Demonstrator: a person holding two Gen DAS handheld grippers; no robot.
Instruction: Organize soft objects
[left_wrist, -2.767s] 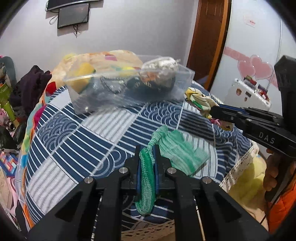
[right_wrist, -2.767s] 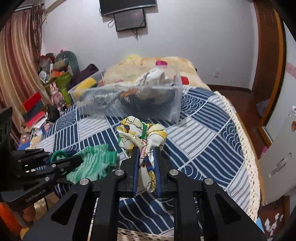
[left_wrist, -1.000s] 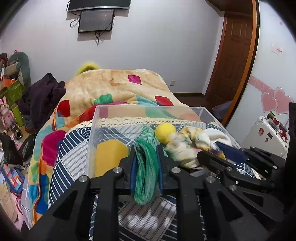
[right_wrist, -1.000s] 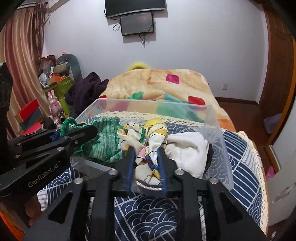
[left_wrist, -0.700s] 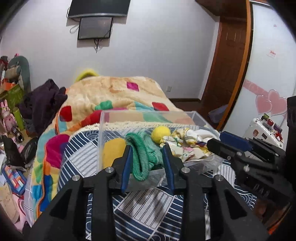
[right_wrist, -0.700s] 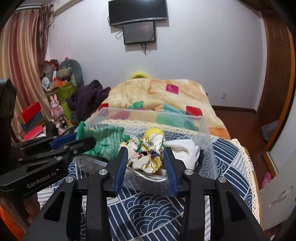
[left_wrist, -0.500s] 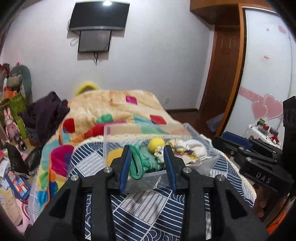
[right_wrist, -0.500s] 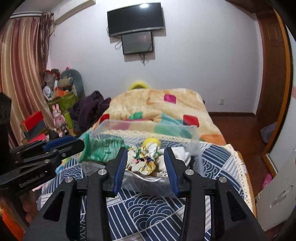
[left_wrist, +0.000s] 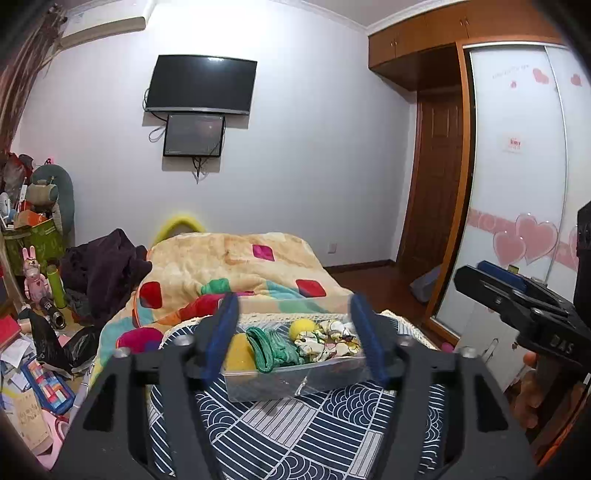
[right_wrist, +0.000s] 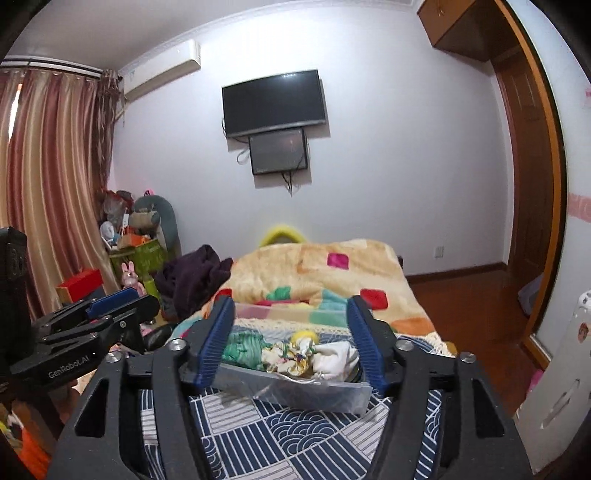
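- Left hand-held gripper (left_wrist: 295, 336): jaws spread wide, empty, held back from the clear bin (left_wrist: 295, 384).
- In the bin, left to right: green knit cloth (left_wrist: 273, 349), yellow ball (left_wrist: 302, 328), floral cloth (right_wrist: 291, 354), white cloth (right_wrist: 338, 360).
- Right hand-held gripper (right_wrist: 291, 343): released, empty.
- Drop-off looks finished; next, find any stray soft item.
- Bin sits on the patterned bed (left_wrist: 314, 435); television (left_wrist: 199, 85) at 12 o'clock, door (left_wrist: 436, 184) toward 2.

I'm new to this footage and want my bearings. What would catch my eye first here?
Most likely the clear bin on the blue patterned bedspread, packed with a green knit, a yellow ball and a floral cloth. It is framed by the wide-open left gripper and right gripper, both holding nothing. Behind, a TV hangs on the wall above a patchwork blanket.
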